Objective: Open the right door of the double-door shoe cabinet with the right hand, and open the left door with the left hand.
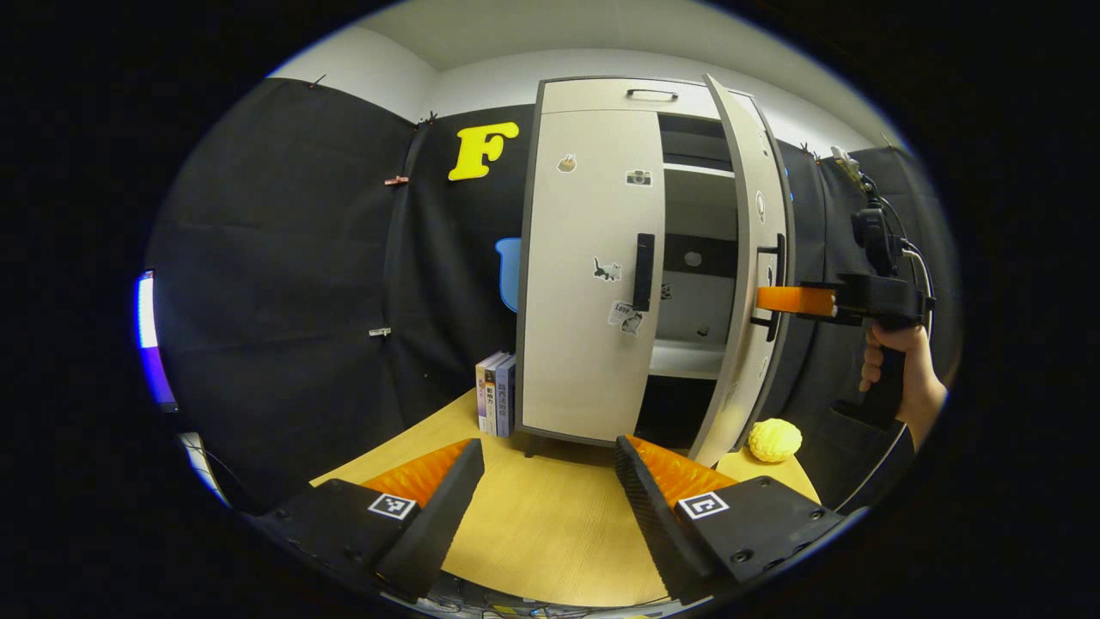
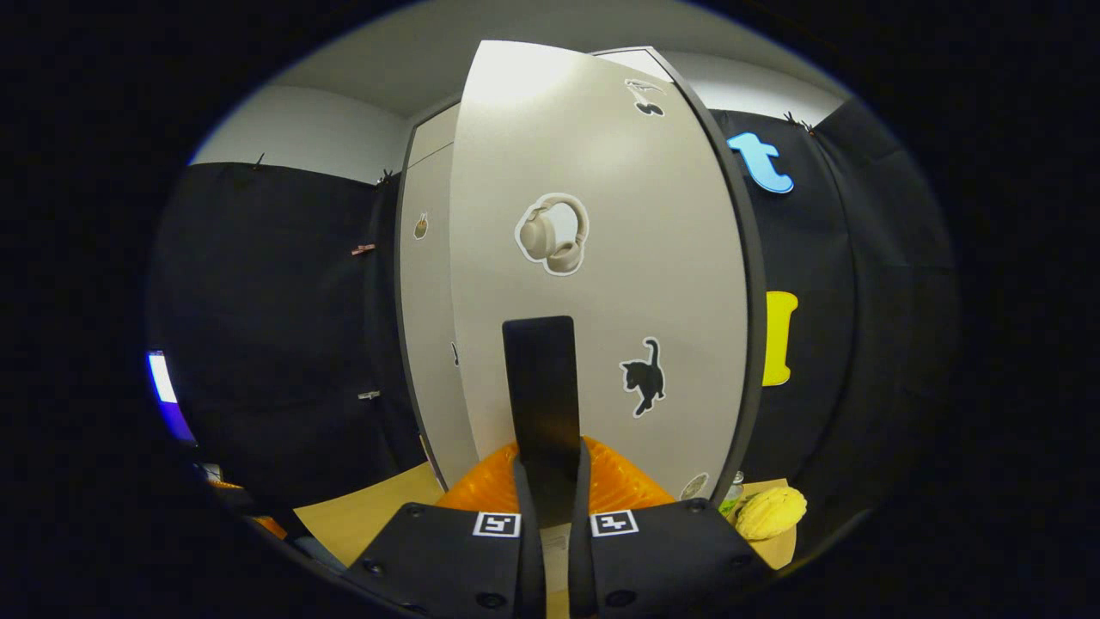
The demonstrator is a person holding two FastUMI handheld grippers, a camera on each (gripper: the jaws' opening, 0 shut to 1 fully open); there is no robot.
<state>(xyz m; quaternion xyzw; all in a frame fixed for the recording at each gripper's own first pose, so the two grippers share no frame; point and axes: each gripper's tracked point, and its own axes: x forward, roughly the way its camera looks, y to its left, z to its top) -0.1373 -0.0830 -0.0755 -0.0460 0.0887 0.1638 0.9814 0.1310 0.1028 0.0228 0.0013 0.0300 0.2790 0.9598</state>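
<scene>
— Where do things stand on the wooden tabletop [image 1: 533, 507]?

— The shoe cabinet [image 1: 601, 258] sits at my twelve o'clock. My right gripper [image 2: 550, 481] clamps the right door's handle [image 2: 540, 387], so that right door [image 1: 748, 275] hangs partly open.

— And your left?

— My left gripper [image 1: 550, 481] is spread wide and empty, facing the closed left door [image 1: 589, 275], its handle [image 1: 643, 271] at one o'clock.

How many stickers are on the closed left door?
4: a small one upper left, a camera upper right, a cat mid-door, and one below by the handle.
</scene>
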